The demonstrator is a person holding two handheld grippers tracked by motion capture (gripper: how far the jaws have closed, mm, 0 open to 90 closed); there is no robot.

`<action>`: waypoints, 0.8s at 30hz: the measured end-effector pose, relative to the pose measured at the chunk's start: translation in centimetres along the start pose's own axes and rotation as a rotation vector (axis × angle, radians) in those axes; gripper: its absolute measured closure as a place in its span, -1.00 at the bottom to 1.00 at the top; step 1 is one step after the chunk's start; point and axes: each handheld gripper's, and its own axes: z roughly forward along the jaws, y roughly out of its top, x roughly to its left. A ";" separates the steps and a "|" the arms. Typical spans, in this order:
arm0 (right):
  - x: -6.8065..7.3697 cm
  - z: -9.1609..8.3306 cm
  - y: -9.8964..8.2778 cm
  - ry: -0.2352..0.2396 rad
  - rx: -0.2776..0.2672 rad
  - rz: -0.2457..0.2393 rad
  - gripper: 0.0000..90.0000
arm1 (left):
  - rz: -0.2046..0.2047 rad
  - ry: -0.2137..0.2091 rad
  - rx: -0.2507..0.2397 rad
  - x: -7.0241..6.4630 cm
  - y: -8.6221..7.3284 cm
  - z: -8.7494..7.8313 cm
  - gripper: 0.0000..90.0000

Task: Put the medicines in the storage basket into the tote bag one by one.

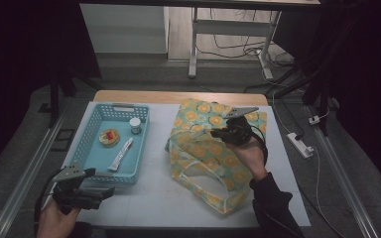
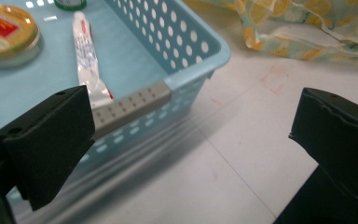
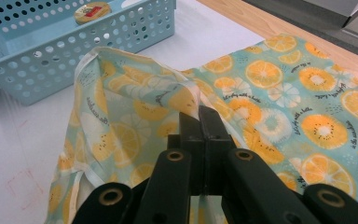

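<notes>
A teal cloth bag (image 1: 213, 153) printed with orange slices lies on the white table, right of centre. My right gripper (image 1: 217, 133) is shut on the bag's upper edge (image 3: 193, 100) and holds it lifted, so the mouth gapes toward the basket. A light-blue perforated basket (image 1: 92, 166) stands at the left. In it lie a white tube (image 1: 121, 154), a round flat tin with a red label (image 1: 109, 137) and a small jar with a green lid (image 1: 135, 125). My left gripper (image 1: 106, 192) hangs open just in front of the basket's near right corner (image 2: 186, 74), holding nothing.
The table's wooden far edge (image 1: 178, 96) runs behind the bag. A power strip (image 1: 300, 145) and cables lie on the floor at the right. White table surface (image 1: 154, 193) stretches between basket and bag.
</notes>
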 end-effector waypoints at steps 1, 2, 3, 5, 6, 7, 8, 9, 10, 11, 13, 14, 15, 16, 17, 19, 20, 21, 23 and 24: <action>0.0 0.0 0.0 0.000 0.000 0.000 1.00 | 0.001 -0.001 -0.001 0.1 0.2 0.0 -1.00; -0.1 0.1 -0.1 -0.001 0.003 0.004 1.00 | 0.004 0.004 -0.005 0.2 0.3 0.0 -1.00; -0.1 0.1 -0.1 -0.003 0.004 0.006 1.00 | 0.006 0.006 -0.011 0.3 0.4 0.0 -1.00; -0.1 0.1 -0.1 -0.002 0.003 0.004 1.00 | -0.004 -0.006 -0.035 0.5 0.7 0.1 -1.00; -0.1 0.1 -0.1 -0.002 0.003 0.003 1.00 | -0.013 -0.012 -0.038 0.7 0.8 0.2 -0.99; 0.0 0.2 -0.1 -0.002 0.005 0.004 1.00 | -0.017 -0.013 -0.033 0.8 0.9 0.4 -0.99; 0.0 0.2 0.0 -0.001 0.006 0.001 1.00 | -0.019 -0.009 -0.028 0.9 1.1 0.5 -0.99; 0.1 0.2 0.0 -0.001 0.006 -0.003 1.00 | -0.020 -0.008 -0.027 1.1 1.3 0.6 -0.99; 0.1 0.2 0.0 -0.001 0.006 -0.003 1.00 | -0.022 -0.009 -0.025 1.2 1.4 0.7 -0.99; 0.1 0.2 0.0 -0.003 0.007 -0.001 1.00 | -0.023 -0.004 -0.023 1.4 1.6 0.8 -0.99; 0.1 0.1 0.0 -0.003 0.004 0.001 1.00 | -0.023 -0.006 -0.028 1.6 2.1 0.9 -0.99; 0.1 0.1 0.0 -0.004 0.003 0.001 1.00 | -0.024 -0.006 -0.024 1.7 2.3 1.0 -0.99; 0.1 0.1 0.0 -0.005 0.003 0.002 1.00 | -0.021 0.000 -0.020 1.9 2.5 1.1 -0.99; 0.0 0.2 0.0 -0.007 0.004 0.005 1.00 | -0.012 0.006 -0.019 2.0 2.7 1.2 -0.99; 0.0 0.3 -0.1 -0.007 0.007 0.002 1.00 | -0.014 0.009 -0.013 2.2 2.9 1.4 -0.99; 0.0 0.4 -0.1 -0.008 0.012 0.003 1.00 | -0.013 0.014 -0.009 2.6 3.2 1.9 -0.99; 0.1 0.5 -0.1 -0.008 0.014 -0.001 1.00 | -0.016 0.013 -0.008 2.9 3.4 2.1 -0.99; 0.1 0.6 -0.1 -0.009 0.017 -0.002 1.00 | -0.017 0.015 -0.008 3.1 3.6 2.3 -0.99; 0.2 0.6 -0.1 -0.014 0.018 -0.003 1.00 | -0.015 0.016 -0.013 3.4 3.8 2.7 -0.99; 0.2 0.6 -0.1 -0.012 0.016 -0.003 1.00 | -0.016 0.015 -0.014 3.6 4.0 2.8 -0.99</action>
